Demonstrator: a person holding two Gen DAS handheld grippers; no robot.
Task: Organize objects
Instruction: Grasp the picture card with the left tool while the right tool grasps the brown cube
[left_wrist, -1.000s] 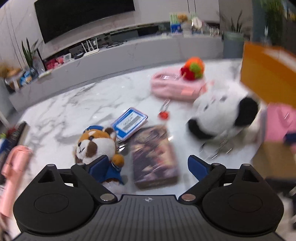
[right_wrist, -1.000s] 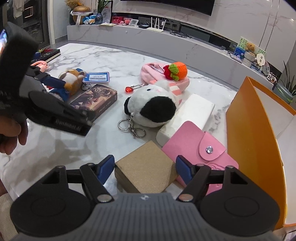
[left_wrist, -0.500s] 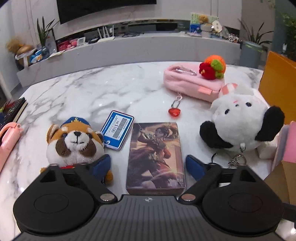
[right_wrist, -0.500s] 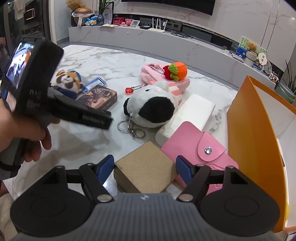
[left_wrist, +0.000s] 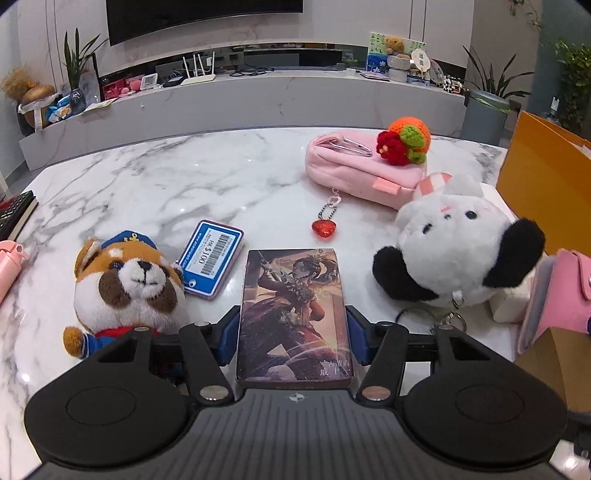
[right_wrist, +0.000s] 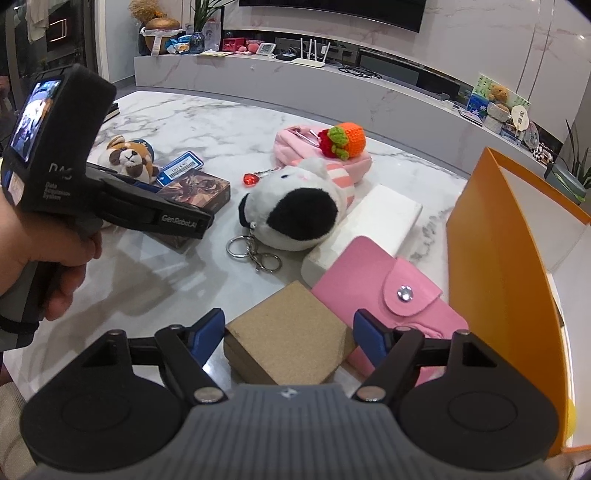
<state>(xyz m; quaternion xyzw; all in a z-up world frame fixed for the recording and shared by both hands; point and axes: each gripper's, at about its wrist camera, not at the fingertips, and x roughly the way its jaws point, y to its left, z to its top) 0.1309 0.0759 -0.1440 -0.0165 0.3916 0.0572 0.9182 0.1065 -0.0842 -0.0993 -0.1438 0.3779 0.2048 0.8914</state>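
The left gripper (left_wrist: 293, 334) is closing on the card box (left_wrist: 295, 314), its blue pads (left_wrist: 228, 338) set against the two long sides near the box's near end. The box lies flat on the marble table (left_wrist: 155, 184), picture side up, with its long axis running straight away from the gripper toward the far edge of the table. A person's hand (right_wrist: 44, 254) holds this gripper at the left of the right wrist view.

Just left of the box sits a fox toy (left_wrist: 125, 288) in a blue cap, close to the left finger. A blue price tag (left_wrist: 211, 258) lies tilted between the toy and the far left corner of the box. Beyond the far end a red heart charm (left_wrist: 324, 228) hangs on a chain from a pink pouch (left_wrist: 354, 173), which carries a knitted orange and red fruit (left_wrist: 404, 142). To the right a black and white plush (left_wrist: 454, 243) with a key ring (right_wrist: 243, 247) stands near the box, apart from it. The table is bare to the far left.

The right gripper (right_wrist: 290, 332) is opening slowly and grips nothing; its fingers stand apart on either side of a brown box (right_wrist: 291, 347) without touching it. A pink wallet (right_wrist: 384, 295) lies just beside that box, a white box (right_wrist: 380, 221) behind it, and an orange bin (right_wrist: 495, 258) stands at the right.
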